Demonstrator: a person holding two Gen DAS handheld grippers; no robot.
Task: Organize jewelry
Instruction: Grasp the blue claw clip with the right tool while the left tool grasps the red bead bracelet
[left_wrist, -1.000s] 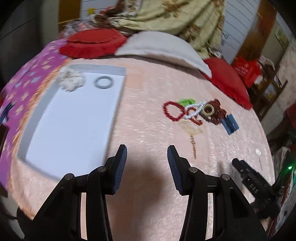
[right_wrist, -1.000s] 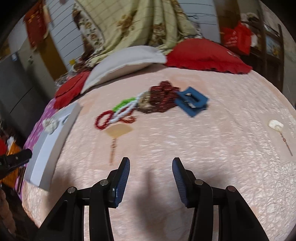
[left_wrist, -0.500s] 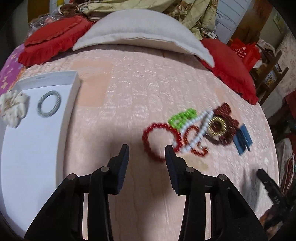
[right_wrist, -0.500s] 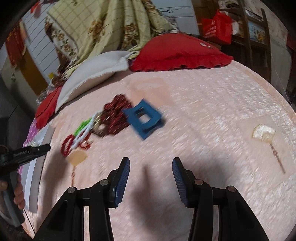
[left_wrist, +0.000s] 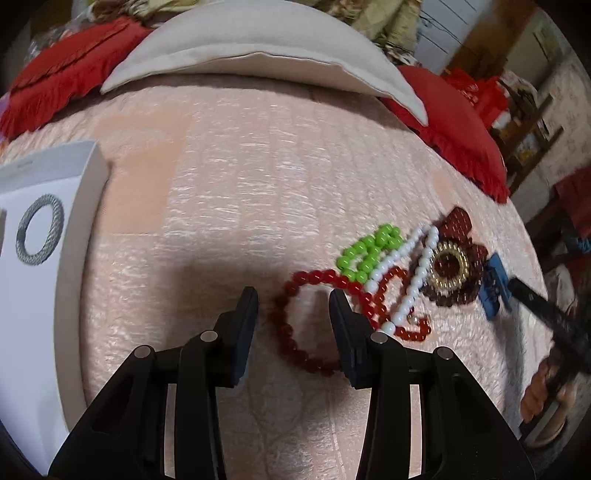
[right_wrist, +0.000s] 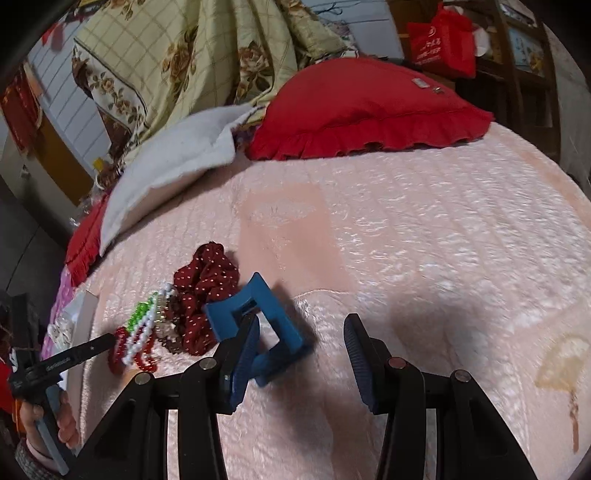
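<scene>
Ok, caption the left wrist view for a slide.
Left tool open above a red bead bracelet on the pink bedspread.

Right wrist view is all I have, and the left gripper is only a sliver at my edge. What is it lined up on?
Observer: The left gripper is open, with part of the red bead bracelet showing between its fingers. The jaws have just been closing a little, but the pads are not on it.
Operator: Is anything in the white tray yet?
Observer: A grey twisted ring lies flat inside the white tray.
</scene>
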